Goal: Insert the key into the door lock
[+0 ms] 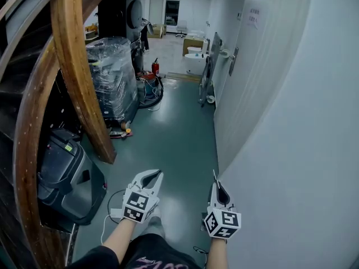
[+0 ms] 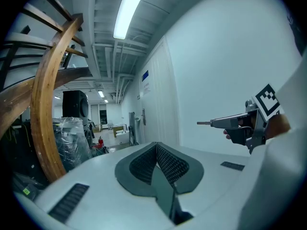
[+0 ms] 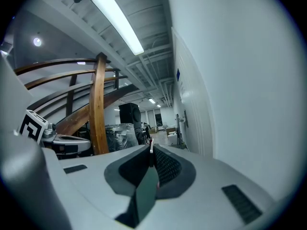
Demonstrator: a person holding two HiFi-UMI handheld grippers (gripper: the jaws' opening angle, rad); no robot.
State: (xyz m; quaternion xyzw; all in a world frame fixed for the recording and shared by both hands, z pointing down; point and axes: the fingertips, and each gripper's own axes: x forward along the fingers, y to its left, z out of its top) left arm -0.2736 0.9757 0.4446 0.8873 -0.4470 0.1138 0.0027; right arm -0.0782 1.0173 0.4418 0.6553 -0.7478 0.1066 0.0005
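Observation:
My right gripper (image 1: 216,185) is shut on a thin metal key (image 1: 214,176), whose blade sticks out forward past the fingertips. In the right gripper view the key (image 3: 151,146) stands as a narrow strip between the closed pads. The left gripper view shows the key's tip (image 2: 205,123) jutting from the right gripper (image 2: 218,122) beside the white wall. My left gripper (image 1: 151,175) is shut with nothing in it, level with the right one and to its left. The white door (image 1: 247,66) with its lever handle and lock plate (image 1: 231,59) is far ahead on the right wall.
A curved wooden stair rail (image 1: 78,77) rises at the left over a black case (image 1: 64,175). A plastic-wrapped pallet (image 1: 112,77), a red fire extinguisher (image 1: 155,66) and loose cables stand further down. The green corridor floor (image 1: 179,133) runs ahead along the white wall (image 1: 303,150).

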